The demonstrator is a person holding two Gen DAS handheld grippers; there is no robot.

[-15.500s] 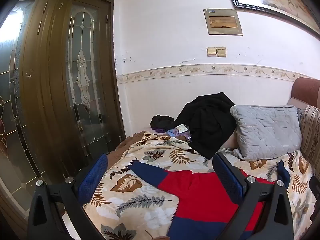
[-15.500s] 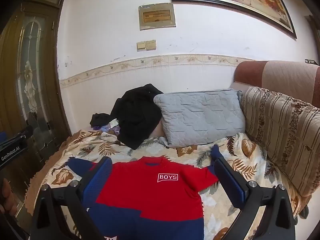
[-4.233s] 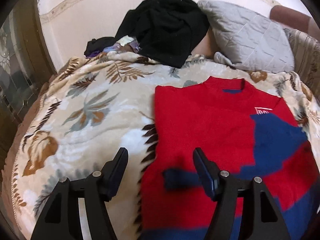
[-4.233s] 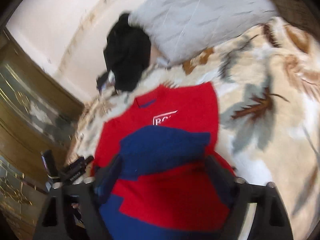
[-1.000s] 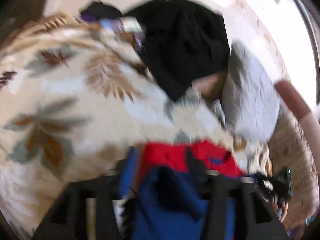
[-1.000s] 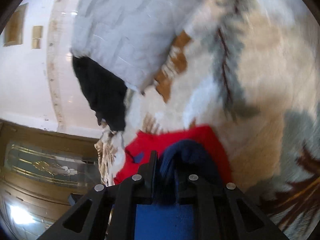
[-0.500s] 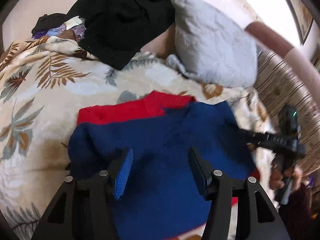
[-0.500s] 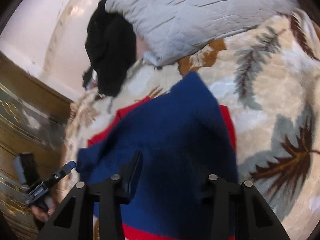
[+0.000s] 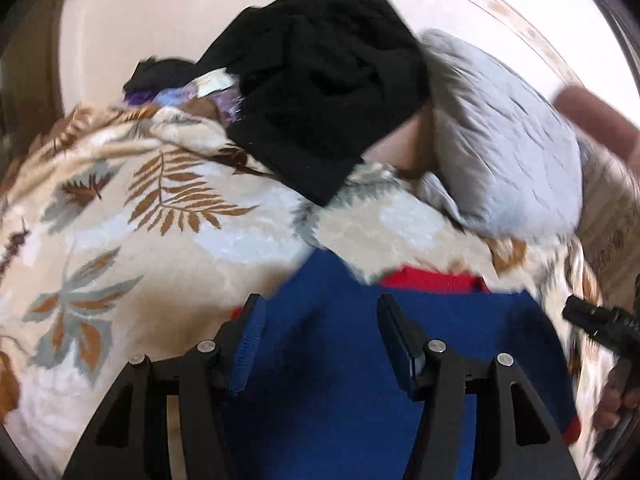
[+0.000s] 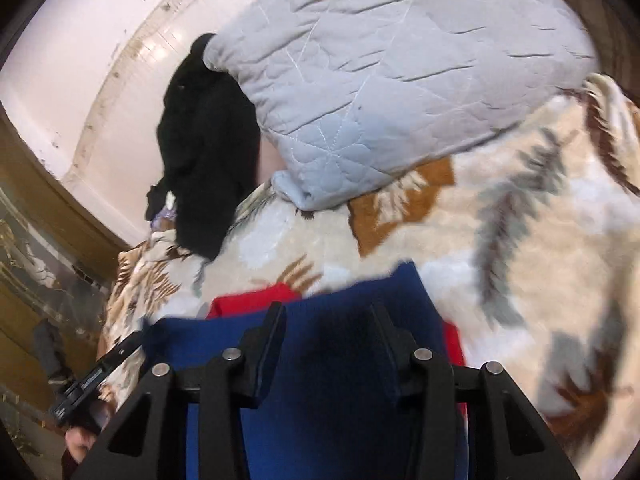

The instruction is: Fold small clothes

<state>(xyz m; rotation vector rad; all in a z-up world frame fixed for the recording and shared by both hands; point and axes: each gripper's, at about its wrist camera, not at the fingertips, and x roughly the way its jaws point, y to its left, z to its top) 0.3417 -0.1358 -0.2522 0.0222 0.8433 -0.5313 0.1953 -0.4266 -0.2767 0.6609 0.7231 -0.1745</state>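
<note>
On the leaf-print blanket (image 9: 168, 240), below the grey pillow (image 10: 380, 92), our red-and-blue sweater (image 9: 328, 380) lies folded — left gripper (image 9: 320, 340) and right gripper (image 10: 328, 340) hover half-open, empty. Next, we judge, comes smoothing or halving it.

place: home, lived-in room | signs: leaf-print blanket (image 9: 168, 216) over a sofa; quilted grey cushion (image 10: 384, 80); black clothes (image 9: 320, 92) piled by wall; wooden glazed door (image 10: 36, 248)
</note>
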